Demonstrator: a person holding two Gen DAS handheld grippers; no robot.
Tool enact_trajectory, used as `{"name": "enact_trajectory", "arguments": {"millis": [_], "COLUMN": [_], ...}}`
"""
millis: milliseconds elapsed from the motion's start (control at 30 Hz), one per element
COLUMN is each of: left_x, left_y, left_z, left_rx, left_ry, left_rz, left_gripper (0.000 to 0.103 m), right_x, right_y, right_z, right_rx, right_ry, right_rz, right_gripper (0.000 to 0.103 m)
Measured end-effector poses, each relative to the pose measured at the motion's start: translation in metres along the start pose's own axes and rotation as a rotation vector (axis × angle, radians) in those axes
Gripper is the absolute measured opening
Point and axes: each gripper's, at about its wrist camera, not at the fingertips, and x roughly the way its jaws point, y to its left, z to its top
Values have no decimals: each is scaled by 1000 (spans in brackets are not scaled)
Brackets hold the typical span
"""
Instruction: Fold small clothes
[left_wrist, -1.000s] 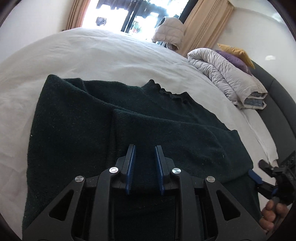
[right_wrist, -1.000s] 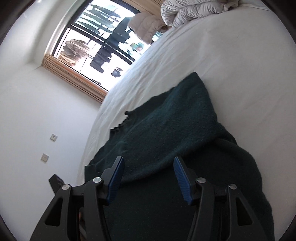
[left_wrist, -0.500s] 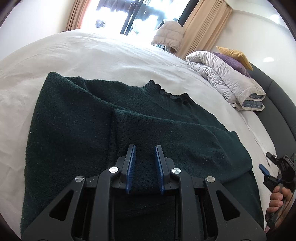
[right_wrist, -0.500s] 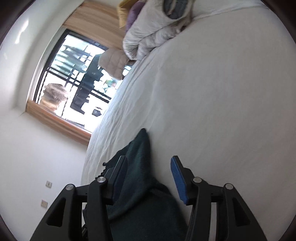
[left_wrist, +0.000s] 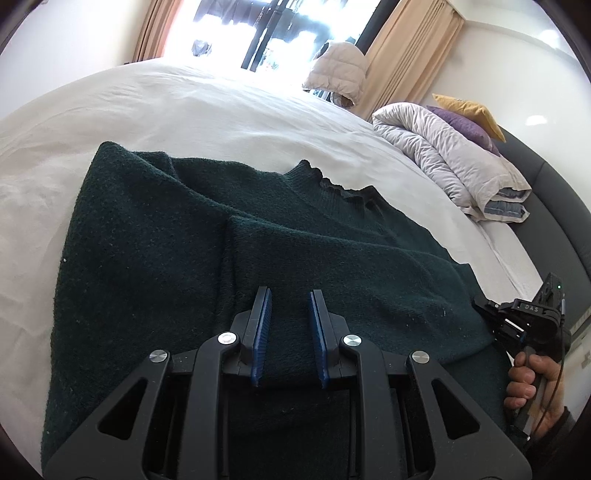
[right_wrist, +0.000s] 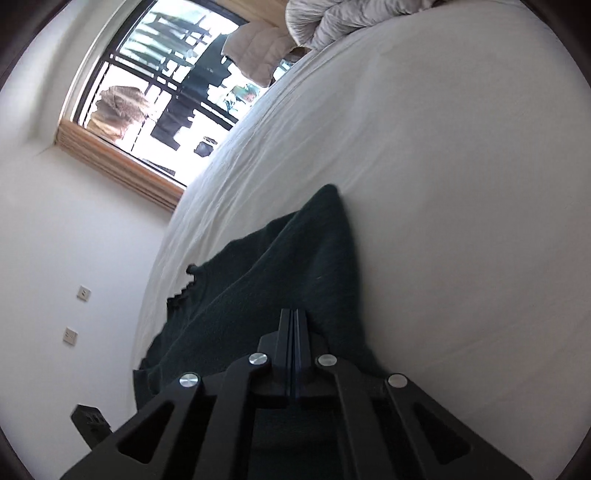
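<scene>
Both grippers sit at the dark green sweater (left_wrist: 155, 258) spread on the white bed (left_wrist: 221, 110): left gripper (left_wrist: 289, 332) pinching its near hem, right gripper (right_wrist: 293, 354) snapped shut empty at its right edge, so with sleeves already folded in, the body fold remains.

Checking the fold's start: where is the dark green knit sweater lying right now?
The dark green knit sweater lies spread on the white bed sheet, directly ahead of the left gripper in the left wrist view, its frilled collar pointing toward the window.
</scene>
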Motion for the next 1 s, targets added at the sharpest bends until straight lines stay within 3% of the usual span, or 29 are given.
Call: {"name": "enact_trajectory", "arguments": {"millis": [100, 133, 200, 300, 367, 500, 567, 600, 633, 667, 767, 1000], "left_x": [-1, -2, -8, -32, -53, -105, -136, -153, -171, -192, -239, -282], "left_y": [1, 1, 3, 3, 2, -7, -20, -27, -37, -47, -75, -90], "left_z": [0, -1, -1, -10, -23, -60, -83, -97, -112, -131, -187, -295], "left_rx": [-2, -8, -11, 5, 19, 86, 170, 224, 291, 378, 630, 1068], "left_ry": [0, 1, 7, 4, 17, 24, -1, -19, -44, -92, -198, -177], "left_rz": [3, 1, 0, 26, 95, 115, 142, 154, 170, 200, 260, 315], "left_gripper": [20, 20, 21, 21, 25, 28, 32, 41, 74, 94, 98, 98], "right_x": [-41, -56, -95, -148, -175, -216, -236, -243, -250, -256, -267, -262], "right_y": [-19, -16, -7, 21, 42, 76, 84, 90, 93, 94, 97, 104], "right_z": [1, -3, -16, -45, -75, -143, -174, -187, -197, -206, -227, -267], "right_rx": [46, 32, -26, -211, -355, -610, -696, -735, -763, -771, -762, -799], "right_ry": [-75, -90, -145, -202, -223, -265, -323, -350, -363, -364, -351, -270], "right_rz": [-89, -106, -120, -131, -143, -181, -232, -248, -256, -263, -229, -222], "right_gripper": [11, 33, 51, 63, 73, 94, 103, 103, 103, 103, 103, 102]}}
